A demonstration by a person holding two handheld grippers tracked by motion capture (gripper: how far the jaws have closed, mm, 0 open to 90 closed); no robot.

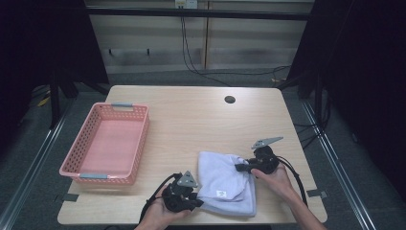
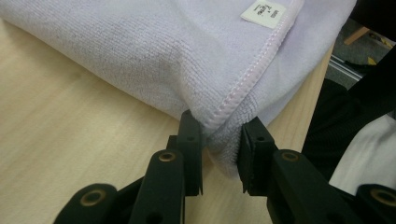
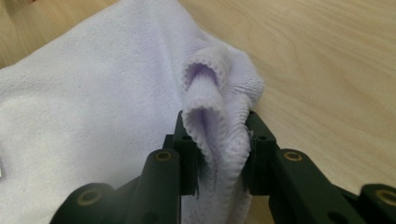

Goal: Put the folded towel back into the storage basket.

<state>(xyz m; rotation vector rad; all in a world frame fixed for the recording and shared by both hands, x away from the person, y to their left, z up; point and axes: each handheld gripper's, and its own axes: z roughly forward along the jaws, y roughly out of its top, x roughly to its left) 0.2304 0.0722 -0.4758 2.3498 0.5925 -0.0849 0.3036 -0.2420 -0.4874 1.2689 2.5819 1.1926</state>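
Your left gripper (image 1: pixel 194 203) is showing a black body with a grey three-cornered plate on top and a black cable looping off behind it. Your right gripper (image 1: pixel 241 167) is wearing the same plate, tilted, with a thicker black cable trailing past your forearm. Up close, the fingers (image 2: pixel 190 140) are looking matte black and blocky, each one carrying a small screw hole, and the linkage arms behind them are showing brass-coloured pivot rings. Your forearms are coming in bare, no sleeves showing.
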